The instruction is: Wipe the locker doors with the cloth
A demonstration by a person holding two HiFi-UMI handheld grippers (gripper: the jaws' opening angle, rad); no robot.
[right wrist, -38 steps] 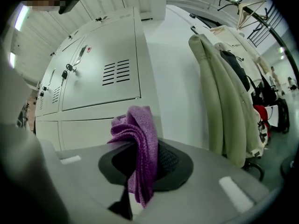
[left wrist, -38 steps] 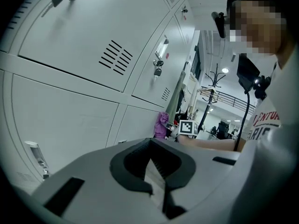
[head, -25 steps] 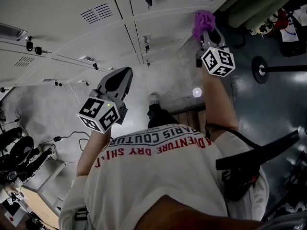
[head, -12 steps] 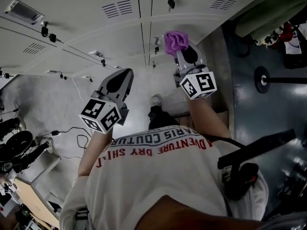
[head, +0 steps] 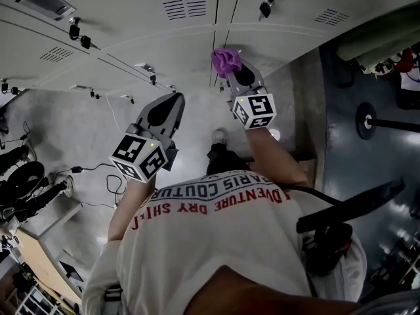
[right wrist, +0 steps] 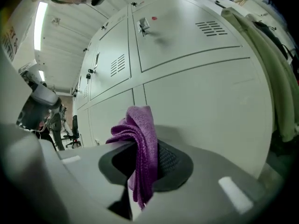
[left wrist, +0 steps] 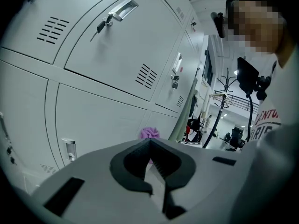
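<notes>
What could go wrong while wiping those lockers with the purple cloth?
The purple cloth is only pinched in the right gripper, with a loose bunch above, so rubbing the locker door might tug it out. Latches and a hanging key stick out from the doors; the cloth could snag there. The left gripper, shut and empty, hovers near the doors and might bump them.
</notes>
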